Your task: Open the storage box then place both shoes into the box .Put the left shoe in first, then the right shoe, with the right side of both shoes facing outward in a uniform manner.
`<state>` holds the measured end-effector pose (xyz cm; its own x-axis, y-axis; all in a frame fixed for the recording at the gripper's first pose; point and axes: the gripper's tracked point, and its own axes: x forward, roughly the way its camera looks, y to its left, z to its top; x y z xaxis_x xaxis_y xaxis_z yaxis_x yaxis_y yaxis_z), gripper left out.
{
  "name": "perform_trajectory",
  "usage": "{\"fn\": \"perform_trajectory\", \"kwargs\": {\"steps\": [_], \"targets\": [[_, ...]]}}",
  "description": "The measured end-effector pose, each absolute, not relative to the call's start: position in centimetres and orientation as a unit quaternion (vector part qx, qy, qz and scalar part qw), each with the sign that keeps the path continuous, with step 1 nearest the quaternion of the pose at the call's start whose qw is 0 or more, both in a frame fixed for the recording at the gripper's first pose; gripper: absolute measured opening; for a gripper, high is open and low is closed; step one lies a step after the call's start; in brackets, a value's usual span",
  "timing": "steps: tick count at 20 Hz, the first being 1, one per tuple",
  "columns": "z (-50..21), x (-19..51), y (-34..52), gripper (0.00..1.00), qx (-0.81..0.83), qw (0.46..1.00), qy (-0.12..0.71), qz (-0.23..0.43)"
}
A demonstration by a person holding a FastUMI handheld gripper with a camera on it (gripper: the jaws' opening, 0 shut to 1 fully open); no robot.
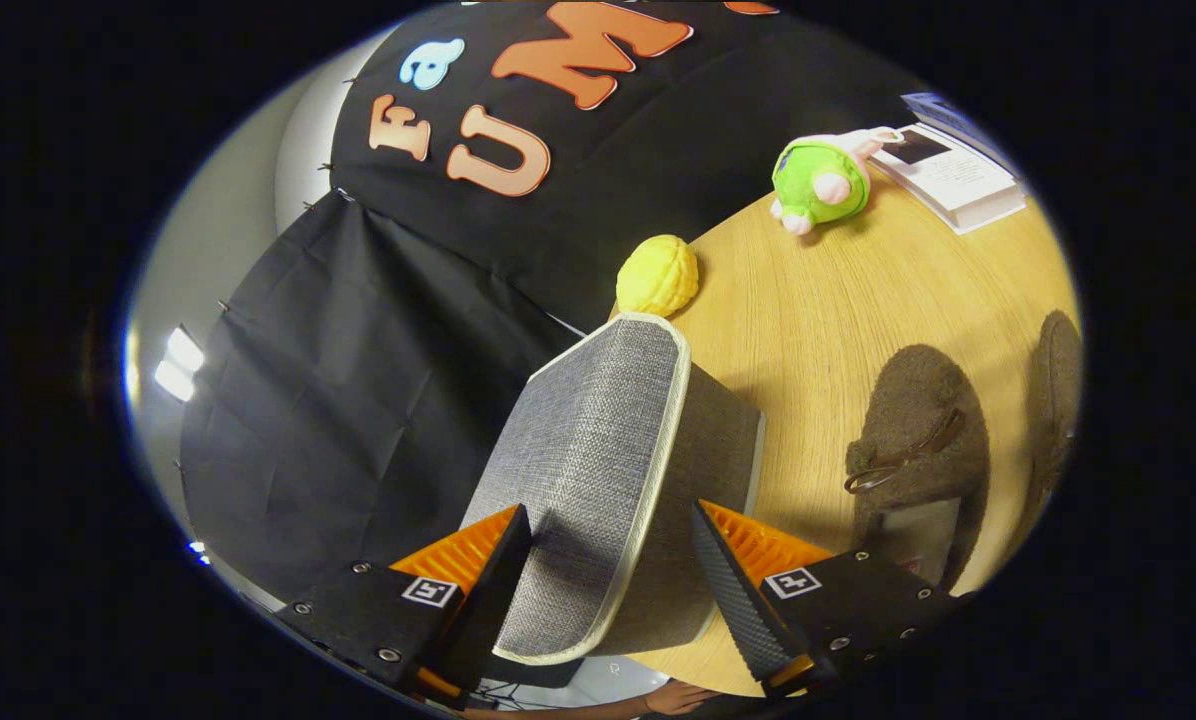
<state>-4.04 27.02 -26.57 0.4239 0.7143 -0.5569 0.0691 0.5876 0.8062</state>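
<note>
Still early going: the gripper [613, 560] has its fingers spread, straddling the box [608, 470] and its lid without clamping. Both shoes [918, 450] sit on the table [798, 300] just beside the box, neither packed yet.

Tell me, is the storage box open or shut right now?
Cannot tell. The storage box sits between the open gripper fingers; only fabric panels show.

Gripper [613, 545] jaws parted wide, left finger touching, right finger apart.
</note>
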Motion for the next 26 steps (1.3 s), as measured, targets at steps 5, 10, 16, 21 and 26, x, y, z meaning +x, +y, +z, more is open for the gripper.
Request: {"fn": "perform_trajectory", "kwargs": {"steps": [5, 10, 16, 21, 26], "targets": [[-26.4, -3.2, 28.1, 0.81, 0.410, 0.745, 0.474, 0.227], [-26.5, -2.9, 27.6, 0.69, 0.390, 0.766, 0.459, 0.226], [-25.8, -1.7, 26.0, 0.28, 0.382, 0.790, 0.432, 0.209], [-23.3, -0.9, 26.1, 0.10, 0.404, 0.788, 0.412, 0.216], [-20.6, 0.3, 26.8, 0.07, 0.388, 0.801, 0.396, 0.228]]}}
